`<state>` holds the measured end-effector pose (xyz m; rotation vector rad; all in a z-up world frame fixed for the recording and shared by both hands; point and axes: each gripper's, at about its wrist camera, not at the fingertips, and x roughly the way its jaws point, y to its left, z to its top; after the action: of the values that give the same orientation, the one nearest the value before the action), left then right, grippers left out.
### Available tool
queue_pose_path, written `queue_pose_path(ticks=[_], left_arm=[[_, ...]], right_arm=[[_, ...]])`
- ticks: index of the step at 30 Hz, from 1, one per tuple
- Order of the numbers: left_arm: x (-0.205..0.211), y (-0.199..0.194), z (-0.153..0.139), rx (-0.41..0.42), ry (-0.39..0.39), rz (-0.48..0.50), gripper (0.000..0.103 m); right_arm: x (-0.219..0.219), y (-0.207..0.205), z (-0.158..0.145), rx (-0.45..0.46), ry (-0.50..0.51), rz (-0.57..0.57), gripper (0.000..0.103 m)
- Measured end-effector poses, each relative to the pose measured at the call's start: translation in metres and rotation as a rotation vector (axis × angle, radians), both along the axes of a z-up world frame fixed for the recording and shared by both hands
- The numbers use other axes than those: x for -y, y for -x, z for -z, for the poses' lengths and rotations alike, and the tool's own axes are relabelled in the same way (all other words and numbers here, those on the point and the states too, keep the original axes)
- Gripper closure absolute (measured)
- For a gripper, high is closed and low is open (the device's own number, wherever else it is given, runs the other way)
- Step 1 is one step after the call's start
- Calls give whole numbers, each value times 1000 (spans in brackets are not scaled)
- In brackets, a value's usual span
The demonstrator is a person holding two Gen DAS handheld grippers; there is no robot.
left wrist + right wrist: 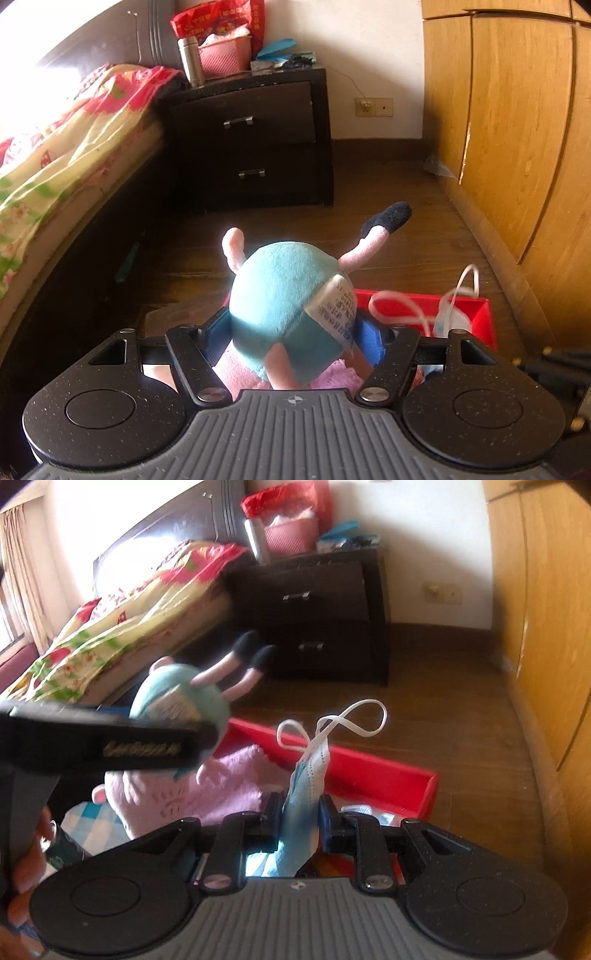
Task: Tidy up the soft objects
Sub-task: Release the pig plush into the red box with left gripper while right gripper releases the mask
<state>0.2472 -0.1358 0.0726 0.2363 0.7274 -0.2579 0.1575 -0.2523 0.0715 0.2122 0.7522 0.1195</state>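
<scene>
Floor: brown wood boards (406,229), red bin (388,775) resting on them.
Nightstand: dark nightstand (255,140) beyond bin, beside bed (66,147).
Left gripper (291,328): clamps plush toy (284,295).
Right gripper (301,812): pinches face mask (306,775) above bin.

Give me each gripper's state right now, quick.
Left gripper: closed on the plush toy, gripping its teal body.
Right gripper: closed on the blue face mask, ear loops sticking up.

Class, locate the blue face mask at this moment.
In the right wrist view the face mask is pinched in the right hand-held gripper, above the red box, right of the plush toy.
</scene>
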Motion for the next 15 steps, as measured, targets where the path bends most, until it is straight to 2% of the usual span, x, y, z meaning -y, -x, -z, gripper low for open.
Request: queue_pose_path(ticks=[2, 3, 7, 9, 11, 15], left_arm=[[-2, -5, 2, -3, -3, -7, 32], [-3, -6, 3, -1, -5, -11, 32], [-3, -11, 2, 18, -24, -12, 33], [0, -12, 0, 30, -38, -7, 28], [1, -12, -2, 46, -32, 1, 24], [2, -12, -4, 47, -33, 0, 24]], right_arm=[[-1, -3, 7, -6, -6, -6, 100], [-3, -4, 10, -8, 0, -10, 94], [-7, -5, 11, 2, 23, -9, 87], [-7, -6, 10, -1, 27, 1, 70], [-4, -6, 10, 3, 24, 17, 69], [-2, -6, 10, 14, 35, 39, 69]])
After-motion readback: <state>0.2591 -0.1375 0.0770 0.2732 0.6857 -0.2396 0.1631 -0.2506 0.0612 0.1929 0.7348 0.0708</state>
